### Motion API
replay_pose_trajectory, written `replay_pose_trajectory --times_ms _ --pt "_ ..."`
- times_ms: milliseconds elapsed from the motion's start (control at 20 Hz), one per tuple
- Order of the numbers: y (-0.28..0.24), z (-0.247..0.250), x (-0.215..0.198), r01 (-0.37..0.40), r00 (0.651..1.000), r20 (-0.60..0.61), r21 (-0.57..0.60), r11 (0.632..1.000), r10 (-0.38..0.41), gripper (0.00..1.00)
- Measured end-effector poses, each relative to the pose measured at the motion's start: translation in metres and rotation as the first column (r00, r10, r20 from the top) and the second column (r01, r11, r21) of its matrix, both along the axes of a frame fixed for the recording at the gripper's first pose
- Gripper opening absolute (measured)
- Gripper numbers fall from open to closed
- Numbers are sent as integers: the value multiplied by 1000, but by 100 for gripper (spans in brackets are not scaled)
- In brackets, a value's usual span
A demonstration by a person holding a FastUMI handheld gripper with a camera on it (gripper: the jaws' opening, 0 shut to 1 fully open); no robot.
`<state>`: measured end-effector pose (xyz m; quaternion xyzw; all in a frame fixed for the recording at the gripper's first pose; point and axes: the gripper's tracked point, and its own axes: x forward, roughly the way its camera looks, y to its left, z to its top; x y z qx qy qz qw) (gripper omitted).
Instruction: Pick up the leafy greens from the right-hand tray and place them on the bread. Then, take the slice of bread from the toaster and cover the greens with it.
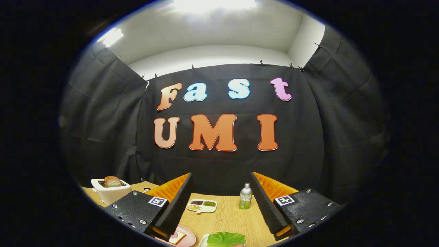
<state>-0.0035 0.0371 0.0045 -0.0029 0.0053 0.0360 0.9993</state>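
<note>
Two fingers spread wide, gripper (pixel 221 202) holding nothing above the wooden table (pixel 226 216) | leafy greens (pixel 225 238) lie low between them, bread on pink plate (pixel 178 236) alongside, toaster (pixel 110 192) beyond | step: first pickup, apparently unstarted | next: descend, close on greens.
</note>
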Motion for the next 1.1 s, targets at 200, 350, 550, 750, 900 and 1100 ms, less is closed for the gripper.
replay_pose_trajectory --times_ms 200,350,550,750,900,1100 --pt "10 2 -3 -26 1000 -8 7 1000 26 98" --pt "14 0 -3 -42 999 -22 27 999 43 98" --pt "15 -13 -1 -53 996 -72 44 998 56 98" --pt "16 -34 2 -65 984 -157 88 994 78 98" --pt "17 -53 4 -71 967 -237 122 990 99 98" --pt "19 -85 5 -66 927 -357 152 986 118 98"
